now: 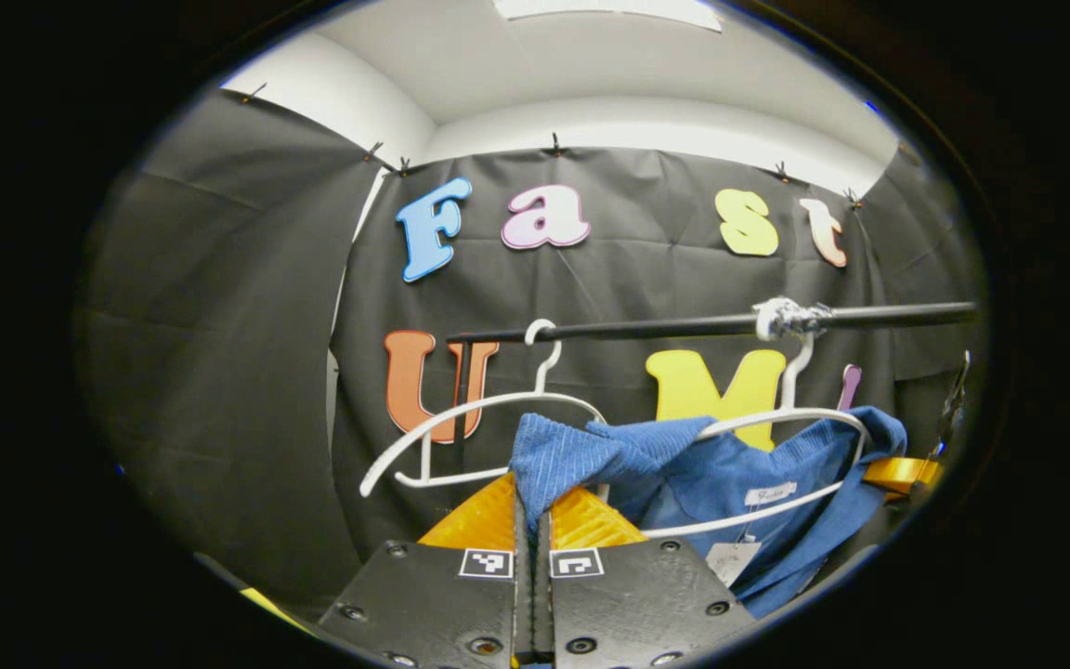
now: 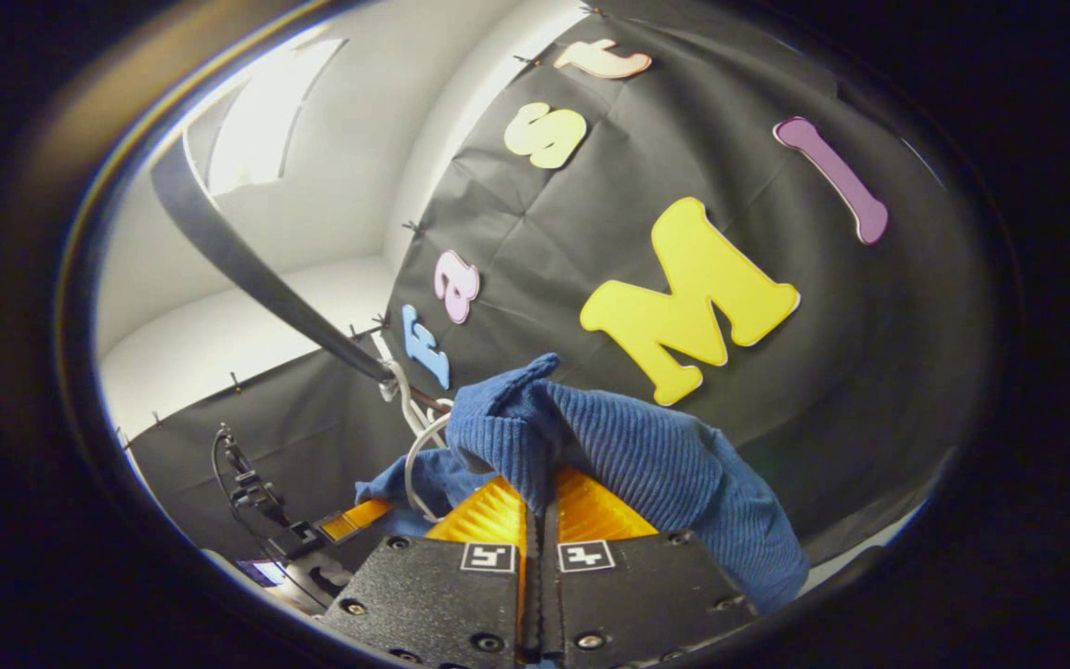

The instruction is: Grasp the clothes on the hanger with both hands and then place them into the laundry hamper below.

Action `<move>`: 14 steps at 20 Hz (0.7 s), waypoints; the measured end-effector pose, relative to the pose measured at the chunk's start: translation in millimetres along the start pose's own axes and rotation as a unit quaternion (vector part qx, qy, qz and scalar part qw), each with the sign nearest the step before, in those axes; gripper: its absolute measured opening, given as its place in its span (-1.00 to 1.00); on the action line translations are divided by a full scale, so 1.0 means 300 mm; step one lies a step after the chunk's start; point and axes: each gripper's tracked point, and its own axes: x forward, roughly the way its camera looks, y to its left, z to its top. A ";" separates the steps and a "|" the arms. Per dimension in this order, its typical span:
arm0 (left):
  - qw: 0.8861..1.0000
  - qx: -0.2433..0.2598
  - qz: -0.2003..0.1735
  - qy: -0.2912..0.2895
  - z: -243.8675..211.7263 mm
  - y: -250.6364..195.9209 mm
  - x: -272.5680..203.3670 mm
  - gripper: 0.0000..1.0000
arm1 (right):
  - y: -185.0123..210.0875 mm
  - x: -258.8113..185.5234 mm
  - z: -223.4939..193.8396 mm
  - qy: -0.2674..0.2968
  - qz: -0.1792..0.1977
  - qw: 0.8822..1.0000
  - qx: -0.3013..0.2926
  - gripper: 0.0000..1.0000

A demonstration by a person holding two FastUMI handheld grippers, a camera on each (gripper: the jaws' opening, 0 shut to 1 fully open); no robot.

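**Both claws pinch the blue shirt up by the rail**

In the left gripper view, the left claw (image 1: pixel 532 520) points straight ahead and a little up, toward the black cloth wall (image 1: pixel 219 325). Its two fingers are squeezed together on a fold of the blue shirt (image 1: pixel 739 465). The pinched fold sticks up just above the fingertips. The rest of the shirt spreads out to the right of this claw, draped on a white hanger (image 1: pixel 814 418). That hanger hooks on the black rail (image 1: pixel 684 326), which runs across above the claw. An empty white hanger (image 1: pixel 470 413) hangs just above and to the left of the claw, close to its tips. Left of that, there is open room in front of the wall.

In the right gripper view, the right claw (image 2: pixel 540 516) is tipped sideways and points up. It is clenched on another bunch of the blue shirt (image 2: pixel 628 455). The cloth humps up over the fingertips and falls down the right side of this claw. To its left, the white hanger (image 2: pixel 416 455) curves close by, under the rail (image 2: pixel 247 269). The other claw (image 2: pixel 354 520) shows lower left, farther off. Up and to the right of the claw is open room before the wall.
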 end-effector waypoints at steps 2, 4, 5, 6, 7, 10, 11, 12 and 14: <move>1.000 -0.014 -0.001 0.002 0.015 0.031 0.029 -0.92 | -0.025 -0.014 0.053 -0.013 -0.011 1.000 0.011 -0.93; 0.999 -0.032 0.001 0.012 0.001 0.071 0.051 -1.00 | -0.058 -0.022 0.075 -0.022 -0.030 0.999 0.018 -0.94; 0.999 -0.041 0.001 0.017 -0.010 0.088 0.059 -0.99 | -0.072 -0.031 0.085 -0.026 -0.035 0.999 0.019 -0.94; 0.998 -0.053 0.000 0.023 -0.030 0.104 0.070 -0.99 | -0.081 -0.038 0.094 -0.028 -0.039 0.999 0.017 -0.94; 0.998 -0.063 0.001 0.030 -0.049 0.115 0.075 -0.99 | -0.091 -0.040 0.103 -0.031 -0.043 0.998 0.015 -0.94; 0.995 -0.084 -0.008 0.056 -0.118 0.125 0.091 -0.99 | -0.125 -0.031 0.105 -0.031 -0.056 0.998 0.021 -0.92; 0.994 -0.092 -0.010 0.065 -0.143 0.128 0.088 -0.99 | -0.133 -0.032 0.112 -0.036 -0.058 0.997 0.034 -0.93; 0.992 -0.101 -0.014 0.073 -0.163 0.126 0.092 -0.99 | -0.156 -0.032 0.111 -0.037 -0.064 0.996 0.047 -0.93; 0.991 -0.106 -0.020 0.083 -0.199 0.128 0.091 -0.99 | -0.188 -0.027 0.095 -0.034 -0.071 0.995 0.066 -0.93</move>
